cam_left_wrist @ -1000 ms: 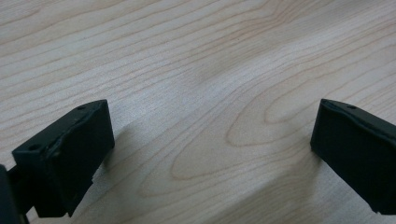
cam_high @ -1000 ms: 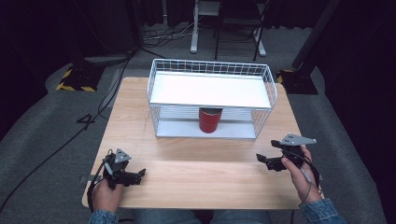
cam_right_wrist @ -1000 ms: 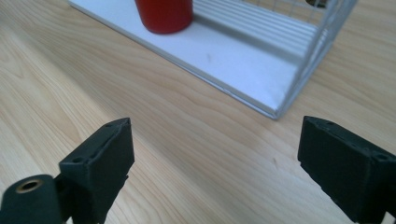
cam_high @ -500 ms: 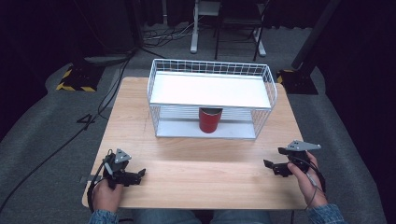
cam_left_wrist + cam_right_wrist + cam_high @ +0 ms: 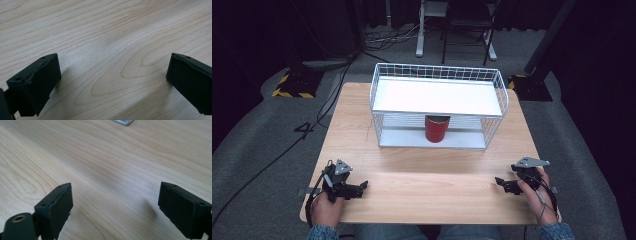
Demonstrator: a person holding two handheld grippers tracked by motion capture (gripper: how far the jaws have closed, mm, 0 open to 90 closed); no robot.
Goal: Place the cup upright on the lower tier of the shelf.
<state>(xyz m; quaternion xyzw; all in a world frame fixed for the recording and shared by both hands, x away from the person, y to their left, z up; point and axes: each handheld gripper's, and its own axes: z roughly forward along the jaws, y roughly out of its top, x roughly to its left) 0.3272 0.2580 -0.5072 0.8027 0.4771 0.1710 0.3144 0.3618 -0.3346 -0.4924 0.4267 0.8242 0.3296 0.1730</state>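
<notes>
A red can (image 5: 436, 129) stands upright on the lower level of a white wire rack (image 5: 499, 82) at the back of the wooden table (image 5: 427, 172). My left gripper (image 5: 363, 186) rests near the table's front left corner. Its jaws stand apart over bare wood (image 5: 113, 80), so it is open. My right gripper (image 5: 499, 182) sits low near the front right. Its jaws have just been closing a little but still stand apart with nothing between them (image 5: 115, 205). Both grippers are far from the can.
The rack has a white upper shelf (image 5: 437, 97) above the can. A corner of the rack's base (image 5: 123, 122) shows at the top of the right gripper view. Grey carpet, cables and chair legs lie beyond the table.
My right hand has sunk toward the tabletop and drifted toward the front right edge. The left hand has kept still.
</notes>
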